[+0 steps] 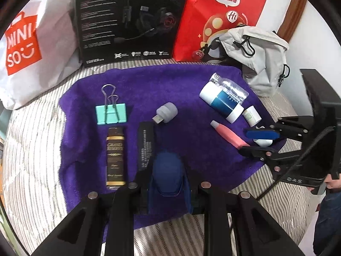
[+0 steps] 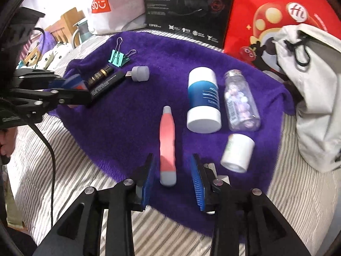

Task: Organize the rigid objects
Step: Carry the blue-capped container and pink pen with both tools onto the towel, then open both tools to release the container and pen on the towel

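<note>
Purple towel (image 1: 181, 85): spread flat on a striped bedcover (image 1: 38, 149), taken here as the landmark.
White MINISO shopping bag (image 1: 32, 49): behind the towel's far left corner, leaning.
Black headset box (image 1: 127, 19): upright along the towel's far edge, centre.
Red printed bag (image 1: 217, 17): beside the box, behind the towel's far right.
Grey drawstring pouch (image 1: 262, 57): at the towel's far right corner, overlapping the red bag's base.

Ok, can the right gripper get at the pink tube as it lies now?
Probably yes. The right gripper is open and straddles the pink tube's near end on the purple towel, with nothing between them.
</note>
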### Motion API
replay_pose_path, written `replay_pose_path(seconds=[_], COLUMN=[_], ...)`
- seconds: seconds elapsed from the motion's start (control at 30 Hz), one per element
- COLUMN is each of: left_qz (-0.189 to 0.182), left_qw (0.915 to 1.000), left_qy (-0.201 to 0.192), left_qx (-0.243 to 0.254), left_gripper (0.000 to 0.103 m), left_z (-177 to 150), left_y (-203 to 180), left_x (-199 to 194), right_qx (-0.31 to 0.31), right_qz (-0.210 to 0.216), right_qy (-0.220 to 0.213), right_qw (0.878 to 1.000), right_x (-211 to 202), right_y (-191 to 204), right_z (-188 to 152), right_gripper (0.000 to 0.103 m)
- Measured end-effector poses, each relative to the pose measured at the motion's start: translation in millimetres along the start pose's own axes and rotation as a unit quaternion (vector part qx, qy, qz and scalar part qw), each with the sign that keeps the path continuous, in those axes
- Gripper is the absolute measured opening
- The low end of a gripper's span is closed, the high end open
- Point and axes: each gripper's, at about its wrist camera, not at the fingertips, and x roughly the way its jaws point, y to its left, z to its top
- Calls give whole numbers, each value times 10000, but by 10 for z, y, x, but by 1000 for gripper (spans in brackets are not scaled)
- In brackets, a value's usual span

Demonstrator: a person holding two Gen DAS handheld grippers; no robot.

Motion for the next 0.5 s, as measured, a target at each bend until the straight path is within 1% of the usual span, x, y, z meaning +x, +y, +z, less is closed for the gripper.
replay_pose_path(seconds=[0.07, 0.13, 0.17, 0.2, 0.27, 0.37, 0.5], left_qz=[-27, -73, -76, -43, 2, 14, 257], left_qw=[10000, 9999, 9999, 9998, 9996, 9991, 9972], left_qy=[23, 49, 74, 98, 150, 212, 244], left_qx=[34, 81, 116, 161, 251, 378, 660], left_gripper=[21, 21, 21, 21, 21, 21, 22], left_z=[18, 38, 51, 65, 89, 132, 158], left_y=[-37, -80, -104, -131, -175, -223, -304], left_x=[45, 100, 137, 180, 260, 371, 465], right_qx=[58, 180, 259, 324, 460, 649, 822], right_qz=[52, 93, 73, 54, 60, 63, 48], right_qy=[-75, -207, -269, -318, -431, -468, -464], right_qw=[9999, 9996, 9993, 9990, 9980, 9968, 9955], right_x=[-100, -213, -262, -300, -389, -458, -517], right_y=[-20, -50, -73, -95, -136, -196, -246], right_z=[-34, -77, -97, -113, -165, -229, -323], right_gripper=[35, 39, 44, 47, 47, 47, 47])
